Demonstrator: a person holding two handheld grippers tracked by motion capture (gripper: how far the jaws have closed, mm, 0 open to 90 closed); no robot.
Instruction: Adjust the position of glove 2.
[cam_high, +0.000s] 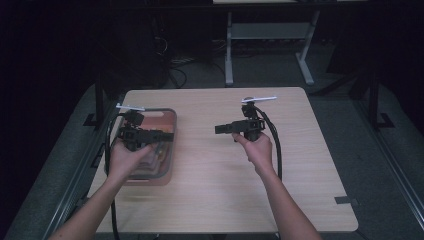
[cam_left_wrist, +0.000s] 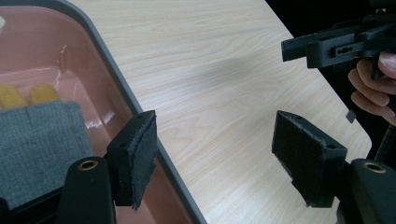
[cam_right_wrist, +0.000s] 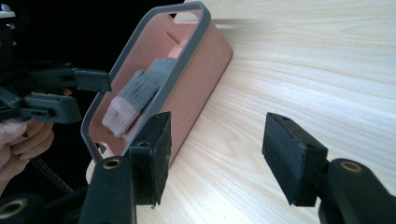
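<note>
Both tools, left (cam_left_wrist: 215, 158) and right (cam_right_wrist: 217, 156), gape wide above the wooden table (cam_high: 210, 165).

A pink bin (cam_high: 167, 117) with a grey rim occupies the table's (cam_high: 210, 195) left edge, a grey knitted glove (cam_right_wrist: 140, 91) inside it. The left gripper (cam_high: 167, 135) hangs over the bin, jaws apart; the right gripper (cam_high: 220, 129) hovers above the table's middle, jaws apart. Bare wood lies between them and along the near and right edges.

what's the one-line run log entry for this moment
left gripper: open, over bin edge | right gripper: open, above bare table | glove: in bin
</note>
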